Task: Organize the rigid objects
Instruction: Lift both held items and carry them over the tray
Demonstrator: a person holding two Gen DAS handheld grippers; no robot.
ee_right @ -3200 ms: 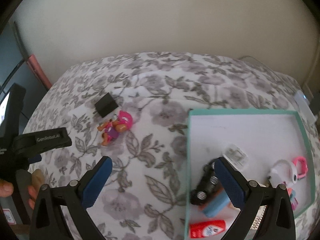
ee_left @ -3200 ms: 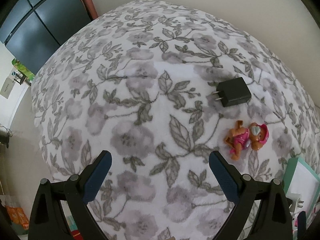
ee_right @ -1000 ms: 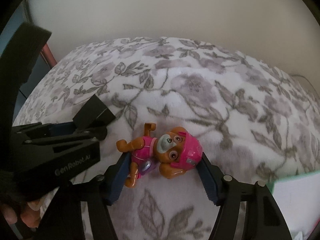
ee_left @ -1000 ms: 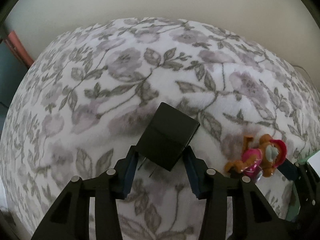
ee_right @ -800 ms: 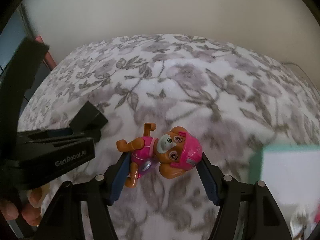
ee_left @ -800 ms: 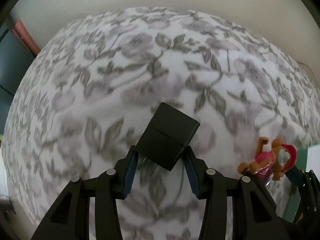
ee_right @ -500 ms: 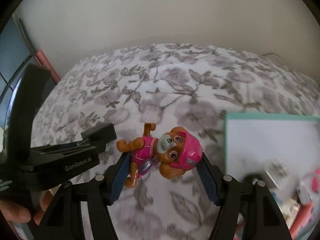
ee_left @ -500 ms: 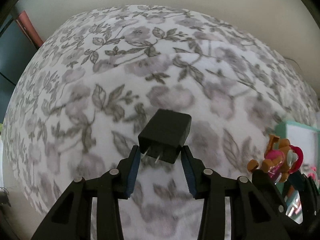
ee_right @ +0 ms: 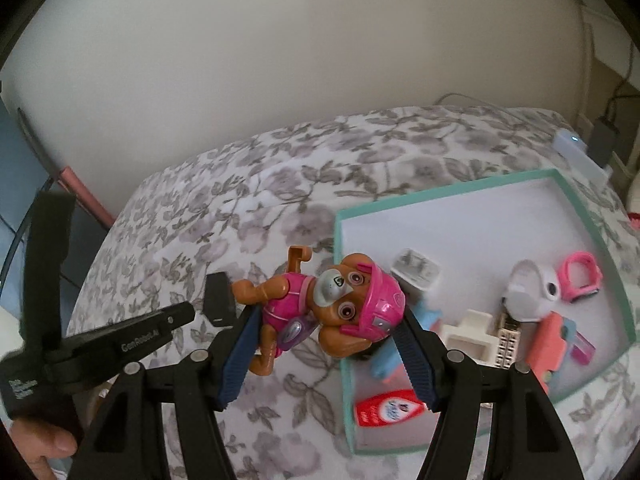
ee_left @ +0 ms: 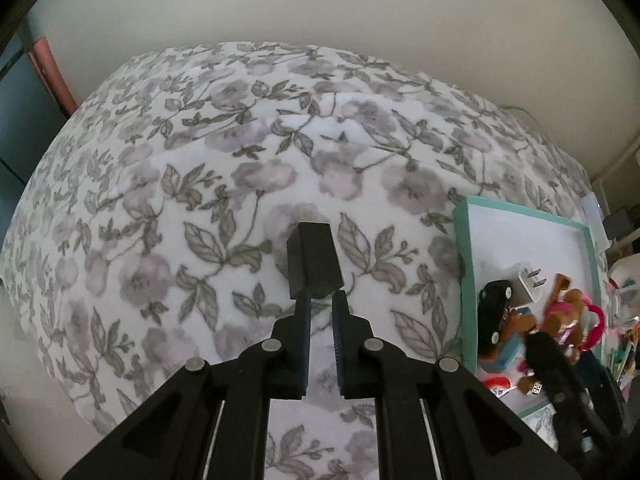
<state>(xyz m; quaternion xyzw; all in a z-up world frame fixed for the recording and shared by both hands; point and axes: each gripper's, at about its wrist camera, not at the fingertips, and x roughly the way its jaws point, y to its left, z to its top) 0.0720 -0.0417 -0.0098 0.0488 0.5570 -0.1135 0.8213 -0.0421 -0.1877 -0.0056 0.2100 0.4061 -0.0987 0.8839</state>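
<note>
Both pairs of fingers are clamped: left gripper (ee_left: pixel 320 300) on the black charger (ee_left: pixel 314 260) above the bedspread (ee_left: pixel 200 184), right gripper (ee_right: pixel 324 348) on the pup toy (ee_right: pixel 328 304) over the tray's (ee_right: pixel 452 190) left edge.

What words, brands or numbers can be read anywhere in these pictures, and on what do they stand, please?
"GenRobot.AI": in white on the side of the left gripper, seen from the right wrist view.
White lettering lower on that gripper's black body: too small to read.
Print on the red and white tube in the teal box: too blurred to read.
</note>
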